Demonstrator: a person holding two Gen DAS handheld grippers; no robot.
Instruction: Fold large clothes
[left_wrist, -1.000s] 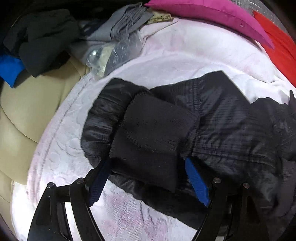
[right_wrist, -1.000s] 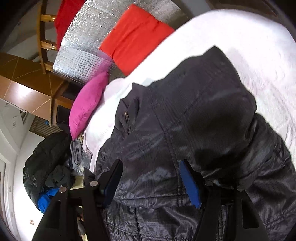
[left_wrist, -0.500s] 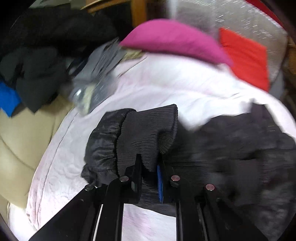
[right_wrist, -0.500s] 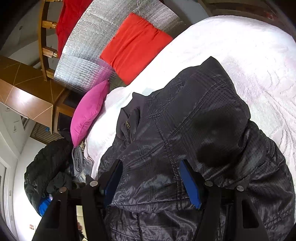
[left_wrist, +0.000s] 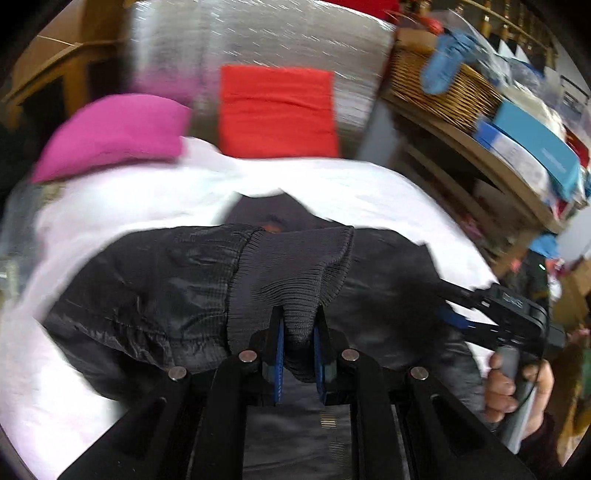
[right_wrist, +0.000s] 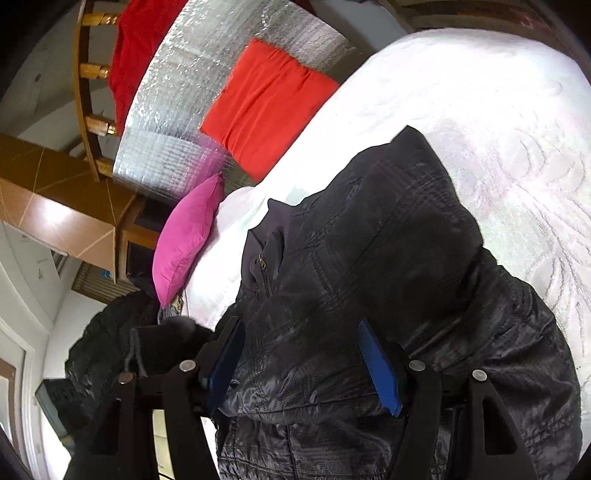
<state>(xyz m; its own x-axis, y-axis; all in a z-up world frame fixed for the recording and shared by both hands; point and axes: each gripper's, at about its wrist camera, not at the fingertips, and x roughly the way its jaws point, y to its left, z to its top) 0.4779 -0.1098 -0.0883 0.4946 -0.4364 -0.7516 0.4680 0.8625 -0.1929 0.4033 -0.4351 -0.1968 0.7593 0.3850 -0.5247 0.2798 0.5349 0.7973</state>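
The task item is a black jacket (right_wrist: 388, 295). It lies spread on the white quilted bedspread (right_wrist: 498, 129), well short of the red cushion (right_wrist: 266, 99) and the pink cushion (right_wrist: 184, 236) at the head of the bed.

Step in hand: sleeve fold. The left gripper (left_wrist: 297, 354) has just been closing, and its jaws now stand narrow, clamped on the ribbed knit cuff (left_wrist: 295, 269) of one sleeve. The cuff is lifted clear of the bedspread, and the sleeve hangs over the jacket body.

The right gripper (right_wrist: 303, 365) has its jaws set wide. Jacket fabric lies between the blue pads (right_wrist: 380, 365), but the pads do not press on it. This gripper appears positioned to steady the jacket body, not to grip it.

Next move, as judged: carry the cuff across the jacket body and lay the sleeve flat and straight. Release the cuff only when the sleeve rests on the body. Prevent the slippery shell from dragging across the bedspread.
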